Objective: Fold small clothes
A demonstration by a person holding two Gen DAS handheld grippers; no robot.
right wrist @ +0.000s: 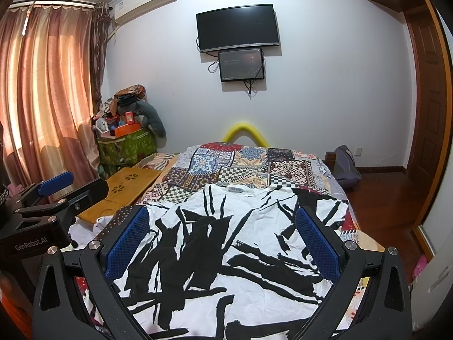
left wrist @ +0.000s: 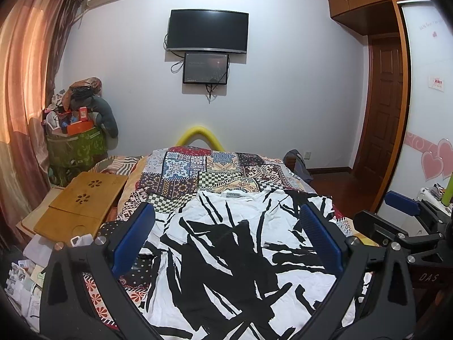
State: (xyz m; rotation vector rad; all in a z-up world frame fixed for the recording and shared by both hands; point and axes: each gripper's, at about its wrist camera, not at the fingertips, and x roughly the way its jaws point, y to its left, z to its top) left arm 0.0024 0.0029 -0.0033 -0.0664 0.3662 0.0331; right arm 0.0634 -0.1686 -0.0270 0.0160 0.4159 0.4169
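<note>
Both the left gripper (left wrist: 226, 240) and right gripper (right wrist: 223, 240) are spread, empty, above the black-and-white patterned cotton shirt (left wrist: 240, 255) at frame centre. Risk: uneven pinches skew the fold.

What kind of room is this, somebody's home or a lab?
Most likely a bedroom in a home. A bed with a colourful patchwork quilt fills the middle, a black flat television hangs on the far wall, and long pinkish curtains cover a window. A black-and-white patterned garment lies spread on the bed.
</note>
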